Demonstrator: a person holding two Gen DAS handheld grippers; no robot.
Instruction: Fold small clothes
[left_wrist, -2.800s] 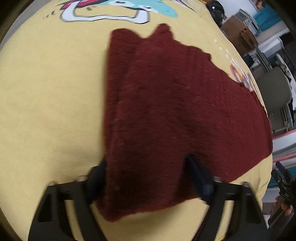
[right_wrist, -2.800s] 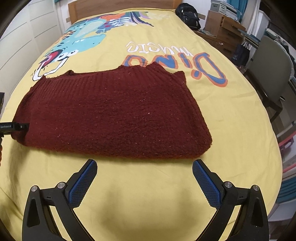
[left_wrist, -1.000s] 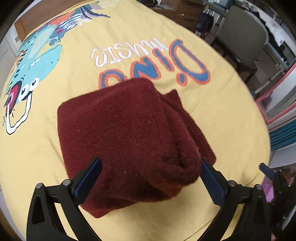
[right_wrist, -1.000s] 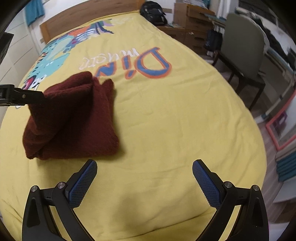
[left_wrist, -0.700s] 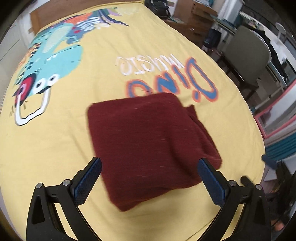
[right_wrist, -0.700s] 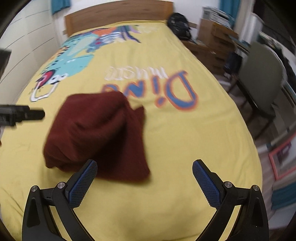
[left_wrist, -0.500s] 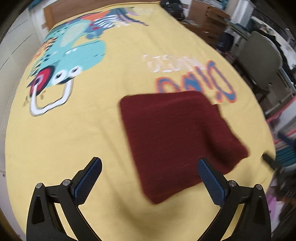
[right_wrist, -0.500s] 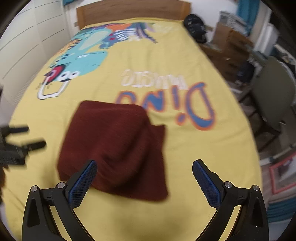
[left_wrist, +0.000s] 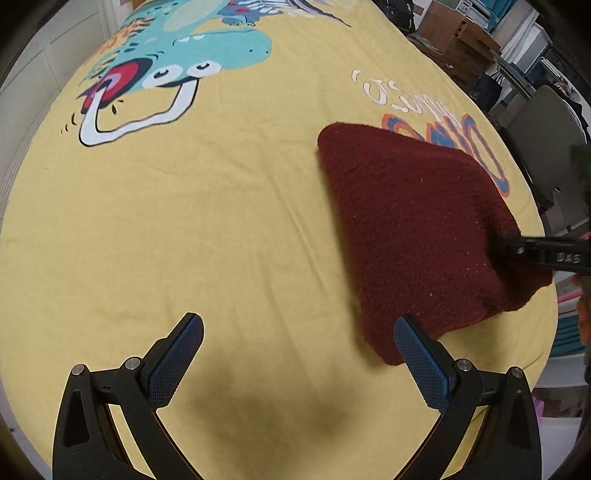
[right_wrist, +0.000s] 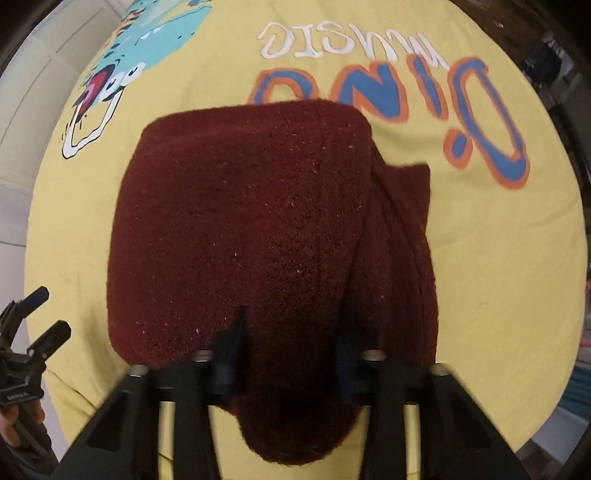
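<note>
A folded dark red knit sweater (left_wrist: 413, 229) lies on a yellow bedspread (left_wrist: 184, 221) printed with a dinosaur. My left gripper (left_wrist: 299, 358) is open and empty, hovering over bare bedspread left of the sweater's near corner. In the right wrist view the sweater (right_wrist: 251, 229) fills the middle. My right gripper (right_wrist: 288, 350) is shut on the sweater's near edge, its pads sunk into the thick knit. It also shows in the left wrist view (left_wrist: 532, 251), biting the sweater's right edge.
A grey chair (left_wrist: 546, 140) and wooden drawers (left_wrist: 458, 37) stand beyond the bed's right side. White panelled wall (right_wrist: 22, 122) runs along the left. The bed's right edge (left_wrist: 550, 295) is close to the sweater. The left gripper shows at the lower left of the right wrist view (right_wrist: 29, 336).
The left gripper folded the sweater over, let go and drew away to the left. The right gripper, open and back from the sweater before, has come in and closed on its near edge.
</note>
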